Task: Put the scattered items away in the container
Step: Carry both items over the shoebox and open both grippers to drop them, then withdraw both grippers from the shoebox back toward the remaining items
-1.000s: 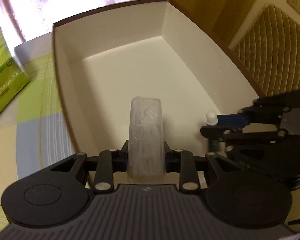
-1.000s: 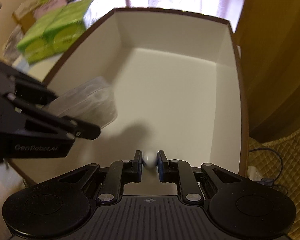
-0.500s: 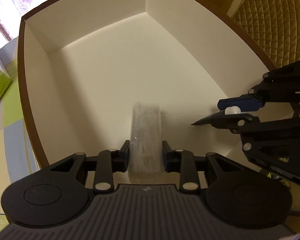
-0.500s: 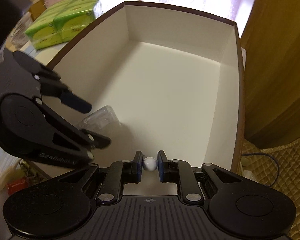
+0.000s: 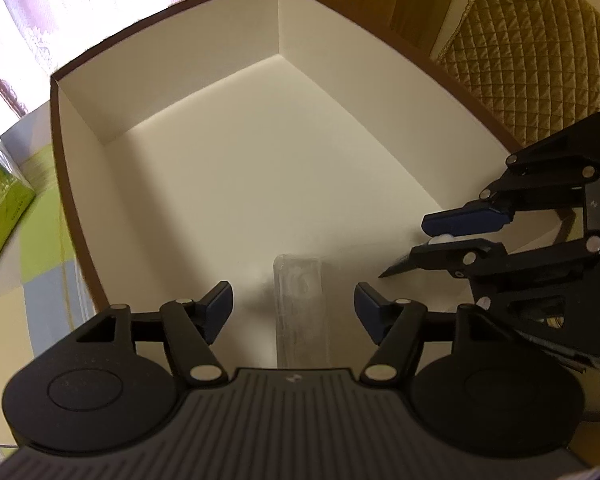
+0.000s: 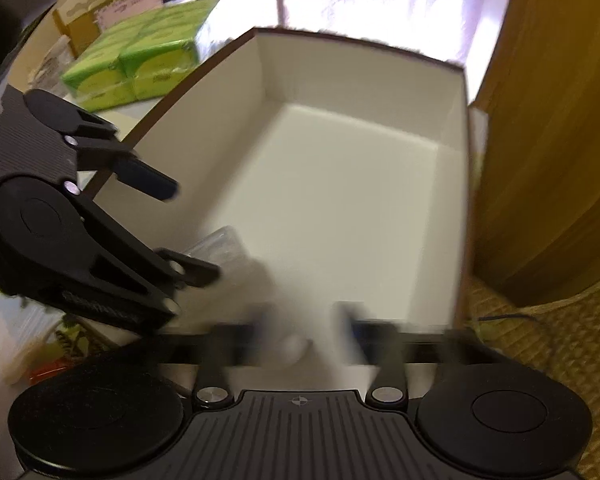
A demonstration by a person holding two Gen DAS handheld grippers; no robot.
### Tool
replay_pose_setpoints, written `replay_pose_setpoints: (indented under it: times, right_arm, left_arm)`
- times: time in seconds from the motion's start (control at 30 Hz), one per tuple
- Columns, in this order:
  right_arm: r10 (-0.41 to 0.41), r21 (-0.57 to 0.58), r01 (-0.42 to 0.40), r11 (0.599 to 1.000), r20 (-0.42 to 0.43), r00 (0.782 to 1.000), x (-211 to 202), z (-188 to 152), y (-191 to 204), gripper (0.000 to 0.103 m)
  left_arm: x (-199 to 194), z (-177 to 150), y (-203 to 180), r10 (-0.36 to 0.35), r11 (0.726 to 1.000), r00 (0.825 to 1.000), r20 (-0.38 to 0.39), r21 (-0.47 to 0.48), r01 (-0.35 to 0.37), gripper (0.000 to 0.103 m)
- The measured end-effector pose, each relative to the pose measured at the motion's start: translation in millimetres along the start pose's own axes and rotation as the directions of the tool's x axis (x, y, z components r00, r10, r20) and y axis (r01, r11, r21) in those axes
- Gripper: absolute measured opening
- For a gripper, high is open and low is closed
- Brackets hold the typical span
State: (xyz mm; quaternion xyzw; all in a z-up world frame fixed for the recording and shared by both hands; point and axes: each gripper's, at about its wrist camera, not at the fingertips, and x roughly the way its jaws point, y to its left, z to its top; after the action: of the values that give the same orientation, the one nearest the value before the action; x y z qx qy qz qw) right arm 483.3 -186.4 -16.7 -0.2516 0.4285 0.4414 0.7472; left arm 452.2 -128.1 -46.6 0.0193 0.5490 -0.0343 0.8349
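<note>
Both hand-held grippers have let go since the earlier frames: the left hand-held gripper (image 5: 294, 306) was pinching a clear plastic case (image 5: 302, 308) and its jaws have just been opening, so the blue pads now stand apart on either side of the case without touching it. That case lies inside the white box (image 5: 56, 128), on the floor by the near wall, straight ahead of the left hand-held gripper and centred in the gap, its long axis running away from the gripper, along the fingers.

To the right, the right hand-held gripper (image 6: 304, 332) is heavily blurred in its own view; its jaws have just been opening too, and the fingers look spread. A small white ball (image 6: 294, 350) shows faintly between them, low and just ahead, over the near edge of the box floor. Whether it has landed yet I cannot tell. From the left wrist view it still sits close between the right gripper's pads.

Each item is nearer the hand that carried it, and both sit within the box. My judgement is that the coming move is a straight lift back along each gripper's own line, so the spread fingers clear the case's long sides without nudging it. Green tissue packs (image 6: 136, 64) lie on the counter beyond the left gripper, outside the box
</note>
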Motion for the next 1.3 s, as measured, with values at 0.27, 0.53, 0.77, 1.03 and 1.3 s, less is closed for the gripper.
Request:
replay_pose_setpoints:
  times: [0.27, 0.53, 0.77, 1.03, 1.3]
  right_arm:
    - [0.010, 0.016, -0.011, 1.000, 0.054, 0.999, -24.4, -8.6, -3.5, 0.096]
    - [0.006, 0.014, -0.007, 1.000, 0.050, 0.999, -29.4, -12.4, 6.6, 0.096]
    - [0.002, 0.018, -0.004, 1.000, 0.088, 0.996, -44.5, -13.9, 11.3, 0.096]
    - [-0.007, 0.020, 0.005, 1.000, 0.104, 0.995, -57.7, -18.3, 24.4, 0.096]
    - [-0.036, 0.058, 0.029, 0.998, 0.127, 0.991, -74.4, -25.7, 45.7, 0.096]
  left_arm:
    - [-23.3, -7.0, 10.3, 0.016, 1.000, 0.999, 0.037, -0.014, -0.016, 0.073]
    - [-33.7, -14.6, 12.4, 0.030, 0.999, 0.999, 0.038, -0.028, -0.029, 0.074]
    - [-52.9, -22.8, 9.6, 0.025, 0.999, 0.997, 0.067, -0.037, -0.022, 0.075]
    - [-80.1, -37.6, 9.7, 0.025, 0.998, 0.994, 0.103, -0.061, -0.018, 0.077]
    - [-107.7, -63.4, 16.9, 0.005, 0.998, 0.992, 0.129, -0.067, 0.004, 0.079]
